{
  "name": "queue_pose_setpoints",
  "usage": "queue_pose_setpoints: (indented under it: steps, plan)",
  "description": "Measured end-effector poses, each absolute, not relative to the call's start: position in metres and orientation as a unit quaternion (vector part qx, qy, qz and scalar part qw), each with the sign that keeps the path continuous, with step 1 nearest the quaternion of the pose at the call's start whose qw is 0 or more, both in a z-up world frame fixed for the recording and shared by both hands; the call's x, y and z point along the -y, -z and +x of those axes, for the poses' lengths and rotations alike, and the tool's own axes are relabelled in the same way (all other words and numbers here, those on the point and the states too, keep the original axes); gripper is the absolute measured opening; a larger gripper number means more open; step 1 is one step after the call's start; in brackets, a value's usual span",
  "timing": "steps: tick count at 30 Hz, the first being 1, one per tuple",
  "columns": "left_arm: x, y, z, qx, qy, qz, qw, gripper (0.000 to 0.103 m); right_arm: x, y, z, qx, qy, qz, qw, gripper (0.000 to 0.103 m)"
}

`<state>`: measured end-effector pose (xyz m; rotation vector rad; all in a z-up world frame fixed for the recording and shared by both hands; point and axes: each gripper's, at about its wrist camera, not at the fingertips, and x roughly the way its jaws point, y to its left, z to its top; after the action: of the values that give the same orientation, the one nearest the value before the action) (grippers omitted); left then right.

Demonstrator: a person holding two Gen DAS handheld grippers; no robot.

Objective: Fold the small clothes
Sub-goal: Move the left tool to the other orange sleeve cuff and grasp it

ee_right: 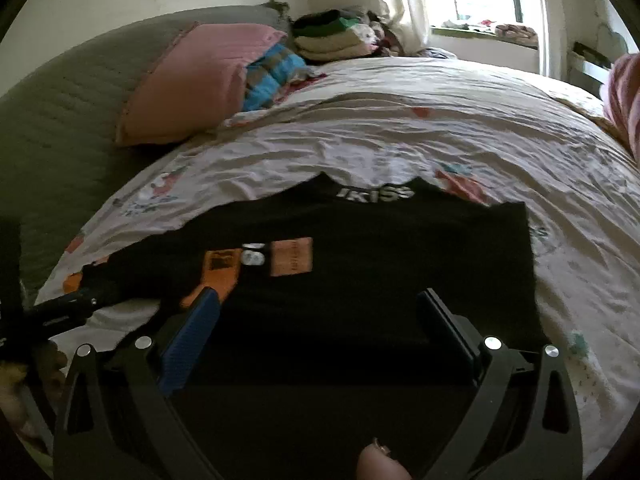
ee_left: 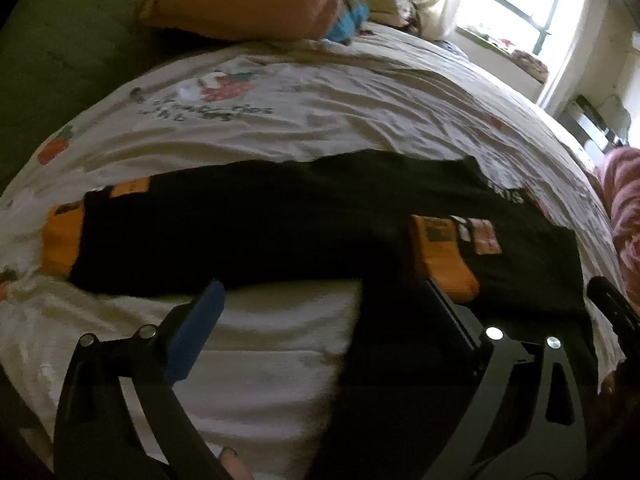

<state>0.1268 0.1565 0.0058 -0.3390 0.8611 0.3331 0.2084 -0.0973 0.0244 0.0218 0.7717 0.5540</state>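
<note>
Both grippers spread above the black T-shirt on the bed

We see the black T-shirt (ee_right: 360,264) lying flat on the printed bedsheet (ee_right: 400,144), orange patches showing. Our left gripper (ee_left: 320,312) and right gripper (ee_right: 320,320) hover over its near edge, jaws wide apart and pinching nothing; a pink pillow (ee_right: 192,80) lies beyond.

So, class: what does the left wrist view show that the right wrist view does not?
Only the left wrist view shows the left gripper open from behind. Only the right wrist view shows the stack of folded clothes clearly and the right gripper open. Both show the black garment on the bedsheet and the pink pillow.
</note>
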Motion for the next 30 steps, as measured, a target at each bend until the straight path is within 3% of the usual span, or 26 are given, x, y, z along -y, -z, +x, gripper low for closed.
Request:
queue_pose_setpoints:
  steps: [30]
  plan:
    - [-0.276, 0.016, 0.065, -0.383, -0.287, -0.267, 0.837, 0.092, -0.031, -0.037, 0.161, -0.349, -0.372, -0.069, 0.857, 0.098]
